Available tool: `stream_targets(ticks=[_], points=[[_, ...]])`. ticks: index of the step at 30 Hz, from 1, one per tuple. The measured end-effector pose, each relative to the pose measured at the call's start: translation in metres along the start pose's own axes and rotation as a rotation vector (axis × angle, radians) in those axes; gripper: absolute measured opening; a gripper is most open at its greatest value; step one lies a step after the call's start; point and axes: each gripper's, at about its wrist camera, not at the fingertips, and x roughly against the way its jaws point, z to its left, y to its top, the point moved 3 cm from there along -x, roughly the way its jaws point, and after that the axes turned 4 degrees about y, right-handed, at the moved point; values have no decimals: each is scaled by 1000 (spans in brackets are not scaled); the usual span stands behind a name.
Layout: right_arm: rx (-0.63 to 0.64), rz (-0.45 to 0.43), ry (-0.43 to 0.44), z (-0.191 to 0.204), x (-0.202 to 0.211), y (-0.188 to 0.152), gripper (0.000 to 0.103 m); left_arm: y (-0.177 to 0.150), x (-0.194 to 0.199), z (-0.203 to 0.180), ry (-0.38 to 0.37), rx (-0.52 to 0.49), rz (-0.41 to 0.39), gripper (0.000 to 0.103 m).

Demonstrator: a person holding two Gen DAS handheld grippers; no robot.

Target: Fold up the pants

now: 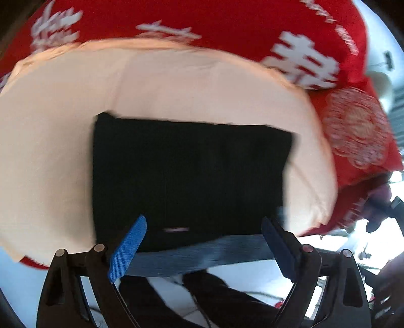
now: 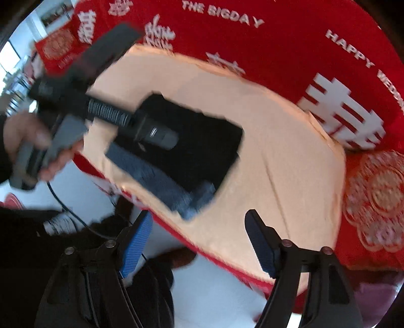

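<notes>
The black pants [image 1: 192, 181] lie folded into a compact rectangle on a cream cloth [image 1: 50, 151], with a blue-grey band [image 1: 197, 254] showing along their near edge. My left gripper [image 1: 205, 219] hovers open over that near edge, and nothing sits between its blue pads [image 1: 128, 249]. In the right wrist view the folded pants [image 2: 202, 151] lie further off. A person's hand [image 2: 25, 141] holds the left tool's body [image 2: 111, 116] above them. My right gripper [image 2: 199, 214] is open and empty above the cream cloth's [image 2: 277, 164] near rim.
A red tablecloth [image 1: 227, 22] with white lettering lies under the cream cloth. A red patch with a gold flower pattern [image 2: 378, 196] sits at the right. The table edge is close; below it are white floor, a person's dark trouser legs [image 1: 156, 297] and a black cable [image 2: 63, 201].
</notes>
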Motion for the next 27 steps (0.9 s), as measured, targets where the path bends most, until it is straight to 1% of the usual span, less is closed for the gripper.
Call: stream_targets(ticks=[2, 4, 6, 8, 10, 11, 12, 13, 15, 16, 17, 18, 20, 22, 23, 25, 27], points=[[34, -79, 25, 1, -10, 21, 79, -6, -6, 24, 22, 31, 2, 93], [61, -127, 30, 0, -19, 41, 80, -9, -10, 29, 7, 58, -10, 93], [72, -152, 45, -3, -34, 67, 80, -19, -13, 32, -7, 91, -29, 93], [66, -159, 35, -8, -55, 94, 80, -29, -18, 38, -15, 127, -37, 93], [60, -173, 29, -13, -74, 110, 80, -37, -23, 44, -26, 160, -31, 93], [48, -175, 34, -16, -90, 115, 80, -45, -29, 46, -31, 173, -13, 93], [29, -156, 41, -24, -106, 119, 81, -49, -31, 49, -32, 172, 2, 93], [-3, -119, 50, -31, -125, 119, 81, -54, -36, 48, -29, 160, 23, 93], [-107, 7, 74, -52, -169, 111, 82, -55, -41, 46, -10, 129, 33, 93], [-159, 77, 69, -66, -189, 103, 82, -56, -40, 45, -8, 117, 30, 93], [-202, 119, 71, -77, -199, 96, 83, -56, -37, 47, -7, 117, 20, 93], [-239, 121, 89, -84, -199, 94, 83, -55, -34, 48, -6, 120, 10, 93], [-307, 74, 116, -95, -181, 94, 83, -50, -27, 49, -3, 119, -28, 93], [-337, -33, 146, -95, -145, 90, 84, -43, -22, 44, 5, 97, -55, 93], [-324, -74, 150, -90, -129, 88, 84, -41, -23, 42, 1, 83, -63, 93], [-245, -129, 176, -66, -101, 78, 84, -33, -28, 35, -2, 38, -57, 93], [-119, -119, 197, -30, -95, 63, 85, -25, -42, 26, -4, -4, -35, 93]])
